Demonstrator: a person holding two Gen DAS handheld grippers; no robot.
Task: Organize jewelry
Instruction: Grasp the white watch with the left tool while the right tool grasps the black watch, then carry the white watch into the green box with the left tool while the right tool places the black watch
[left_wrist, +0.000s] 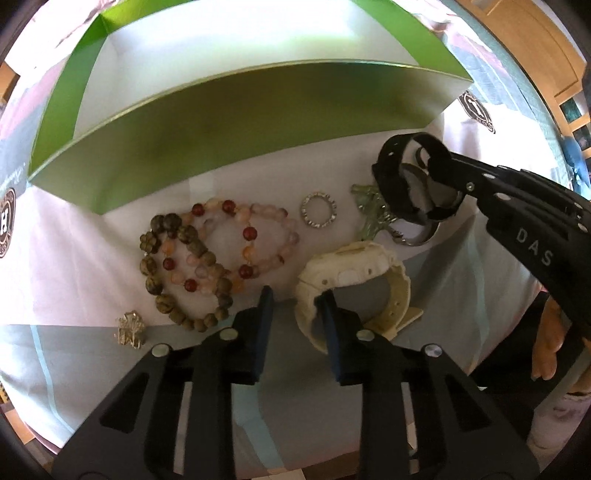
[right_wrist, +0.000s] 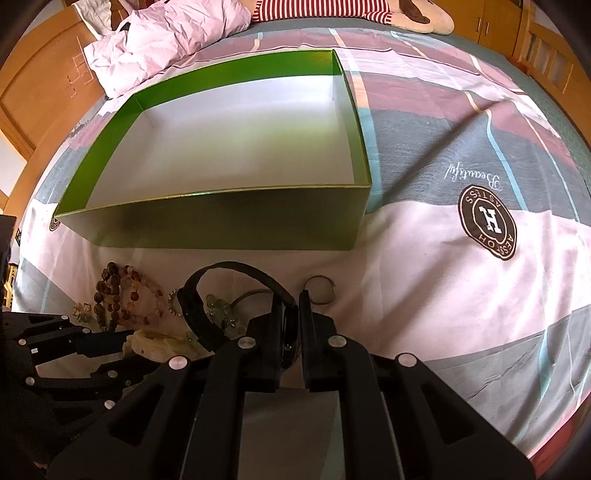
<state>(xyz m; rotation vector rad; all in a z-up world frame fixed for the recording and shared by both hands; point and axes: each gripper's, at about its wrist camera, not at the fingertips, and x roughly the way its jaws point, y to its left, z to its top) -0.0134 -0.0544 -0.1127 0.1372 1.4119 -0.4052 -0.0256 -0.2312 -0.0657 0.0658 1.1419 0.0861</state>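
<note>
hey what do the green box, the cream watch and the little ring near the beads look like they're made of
Green box: likely coated cardboard, with thin folded walls and a satin sheen. Cream watch: probably matte rubber or silicone, a moulded strap with punched holes. Ring: silvery metal, seemingly studded with small glinting stones.

The right gripper (right_wrist: 291, 325) points steeply down near the green box (right_wrist: 221, 218), jaws clamped on a black watch (right_wrist: 195, 306) — lifted off the bedspread. The left gripper (left_wrist: 295, 310), nearer than the box, stands slightly parted — nothing pinched between its fingers.
</note>
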